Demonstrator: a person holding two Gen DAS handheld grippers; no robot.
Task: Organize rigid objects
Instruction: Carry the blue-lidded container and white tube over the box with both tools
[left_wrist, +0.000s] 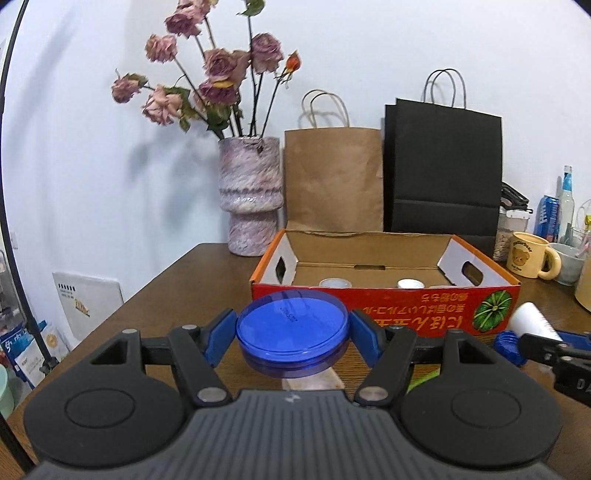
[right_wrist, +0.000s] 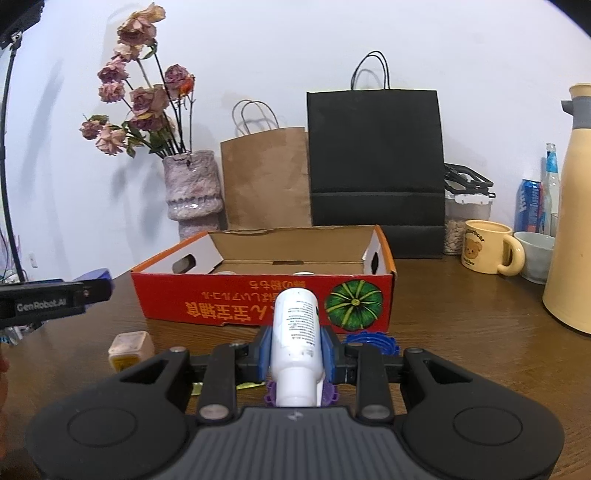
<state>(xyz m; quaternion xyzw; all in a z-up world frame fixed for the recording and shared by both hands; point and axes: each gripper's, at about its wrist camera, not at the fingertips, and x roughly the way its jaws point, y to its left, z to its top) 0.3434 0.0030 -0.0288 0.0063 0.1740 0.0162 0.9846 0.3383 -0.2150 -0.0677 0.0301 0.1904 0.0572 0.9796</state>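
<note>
A: What did the left gripper (left_wrist: 292, 334) hold?
B: Its pads were clamped on a round blue lidded container (left_wrist: 291, 330), lifted above the table (left_wrist: 192, 280), before the red cardboard box (left_wrist: 384, 306).
A: And the right gripper (right_wrist: 295, 350)?
B: Closed tight on a white bottle (right_wrist: 295, 332), just before the box's front wall.

Each gripper has a ribbed dark-grey housing flanked by two rounded black lobes, each stamped with a circle. The left gripper (left_wrist: 291, 332) and right gripper (right_wrist: 295, 349) both carry black linkage bars with silver pivot screws and blue fingers (left_wrist: 221, 332). Left of the red cardboard box (right_wrist: 236, 291), the left gripper's side reads "GenRobot.AI".
</note>
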